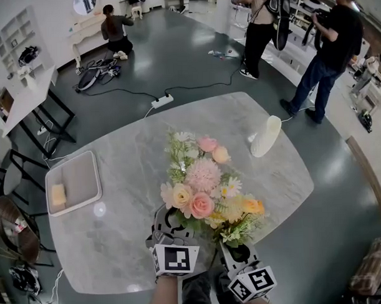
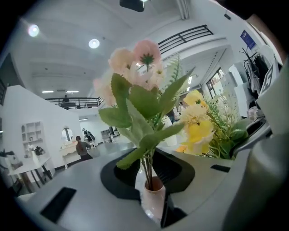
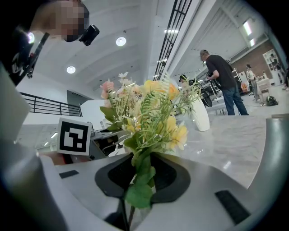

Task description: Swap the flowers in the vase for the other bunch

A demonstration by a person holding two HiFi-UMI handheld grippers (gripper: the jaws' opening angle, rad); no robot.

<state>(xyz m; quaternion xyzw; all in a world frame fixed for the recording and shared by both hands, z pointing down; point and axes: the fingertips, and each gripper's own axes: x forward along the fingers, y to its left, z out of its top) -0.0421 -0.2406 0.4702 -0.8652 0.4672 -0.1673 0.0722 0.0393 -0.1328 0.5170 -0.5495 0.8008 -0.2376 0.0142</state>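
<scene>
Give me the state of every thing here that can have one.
Left gripper: shut on the small vase.
Small vase: gripped, holds the pink bunch.
Right gripper: shut on the yellow bunch.
Yellow bunch: gripped by its stems, beside the pink bunch.
White object: standing on the table, untouched.
Tray: on the table, one block in it.

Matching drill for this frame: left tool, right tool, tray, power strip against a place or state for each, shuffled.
1 left tool
2 right tool
3 tray
4 power strip

A on the floor beyond the table
B shut on the yellow bunch by its stems
C on the table, holding a yellowish block
D shut on the white vase with the pink bunch

Pairs: 1-D, 2-B, 3-C, 4-A
</scene>
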